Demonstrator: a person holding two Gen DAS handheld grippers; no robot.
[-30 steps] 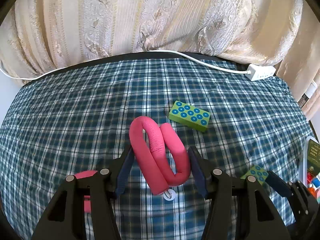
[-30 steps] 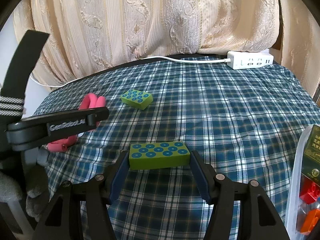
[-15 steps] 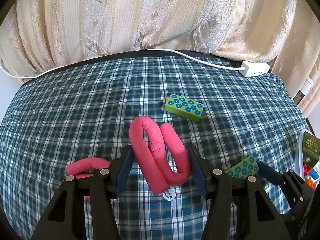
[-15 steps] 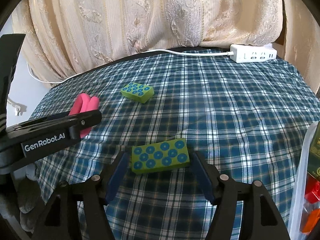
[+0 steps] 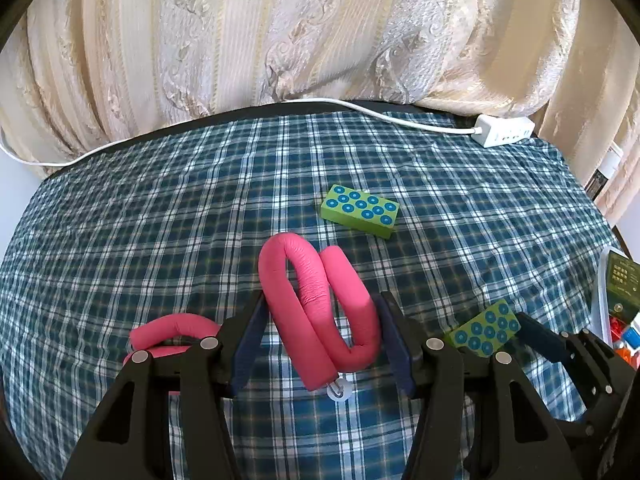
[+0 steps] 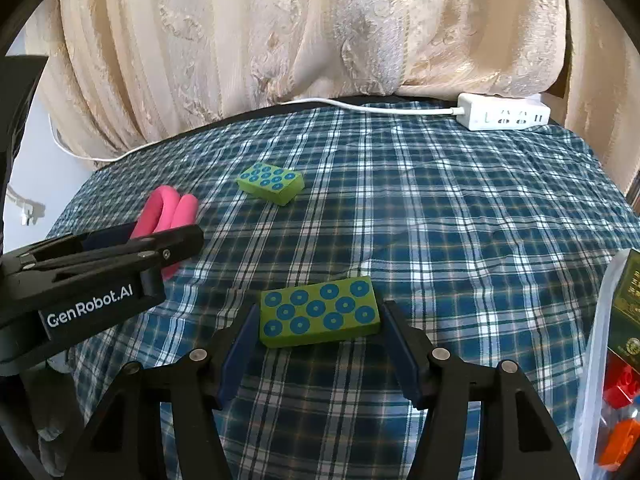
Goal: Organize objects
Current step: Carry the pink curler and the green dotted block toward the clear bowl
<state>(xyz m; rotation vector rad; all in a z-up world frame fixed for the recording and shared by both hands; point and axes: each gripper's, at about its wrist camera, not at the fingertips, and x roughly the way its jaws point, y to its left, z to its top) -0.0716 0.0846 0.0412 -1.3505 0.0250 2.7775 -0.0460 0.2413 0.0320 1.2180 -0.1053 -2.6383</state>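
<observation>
Left wrist: your left gripper (image 5: 320, 340) is clenched on the bent pink roller (image 5: 316, 308), lifted off the cloth (image 5: 160, 240), apparently for carrying. A second roller (image 5: 172, 330) lies below left.

Right wrist: your right gripper (image 6: 318, 344) grasps a green block (image 6: 318, 312) endwise; another block (image 6: 270, 182) waits beyond. The bin (image 6: 600, 340) sits right, the likely destination.

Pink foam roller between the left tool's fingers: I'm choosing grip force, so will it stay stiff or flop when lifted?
Probably floppy: the pink foam roller lies bent in loops. Its wrinkled skin suggests squashy foam, likely light. A wire tip pokes out, so it may hold its bend.
</observation>
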